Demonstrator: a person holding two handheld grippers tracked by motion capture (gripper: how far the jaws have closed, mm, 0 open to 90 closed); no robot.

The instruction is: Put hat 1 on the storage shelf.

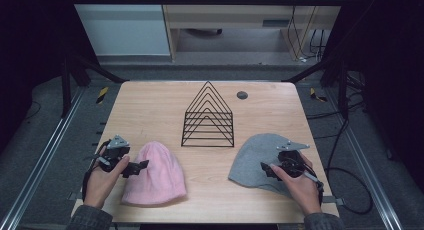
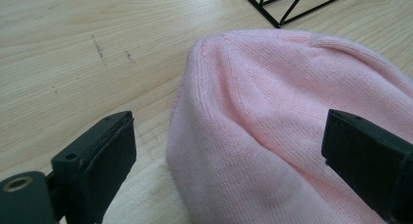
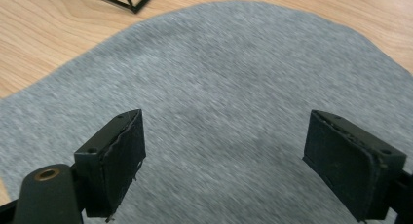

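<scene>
No legible markings. Left gripper (image 2: 229, 151), jaws spread, straddles the pink beanie's (image 1: 155, 172) left edge. Right gripper (image 3: 226, 160), jaws spread, hovers above the grey beanie (image 1: 257, 157), partly hiding it. Wire rack (image 1: 208, 117) stands between.

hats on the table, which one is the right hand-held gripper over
The grey hat, on the table's right side. The right hand-held gripper hangs open above it; the pink hat lies by the left hand-held gripper.

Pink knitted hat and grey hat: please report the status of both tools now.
Left tool open, straddling the pink knitted hat edge. Right tool open above the grey fabric hat. Black wire rack stands between, clear of both.
</scene>
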